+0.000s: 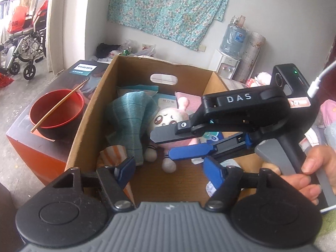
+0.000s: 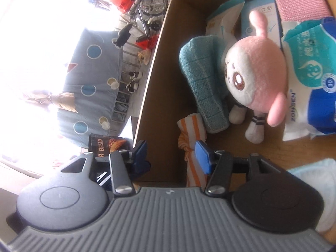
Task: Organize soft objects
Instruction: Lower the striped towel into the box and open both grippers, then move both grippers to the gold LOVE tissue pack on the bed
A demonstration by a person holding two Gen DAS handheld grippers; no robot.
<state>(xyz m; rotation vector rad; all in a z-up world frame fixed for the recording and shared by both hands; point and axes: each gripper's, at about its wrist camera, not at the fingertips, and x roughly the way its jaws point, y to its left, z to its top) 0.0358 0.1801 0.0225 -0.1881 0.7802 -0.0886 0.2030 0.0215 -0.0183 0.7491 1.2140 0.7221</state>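
Note:
A cardboard box [image 1: 98, 98] holds soft things: a pink and white plush doll [image 1: 166, 119], a folded teal towel [image 1: 130, 121], an orange-striped cloth [image 1: 113, 153], a pink cloth [image 2: 300, 2] and a wet-wipes pack [image 2: 310, 77]. The doll [image 2: 254, 73], towel [image 2: 205, 79] and striped cloth [image 2: 193, 142] also show in the right wrist view. My left gripper [image 1: 170, 172] is open and empty over the box's near edge. My right gripper [image 2: 171, 153] is open and empty inside the box, just above the doll; it also shows in the left wrist view [image 1: 178, 145].
A red bowl [image 1: 56, 111] with chopsticks [image 1: 58, 107] stands on a Philips carton [image 1: 35, 138] left of the box. A water dispenser [image 1: 226, 63] stands at the back right wall. A wheelchair [image 1: 23, 42] is far left. A white padded item [image 2: 315, 180] lies near the box's corner.

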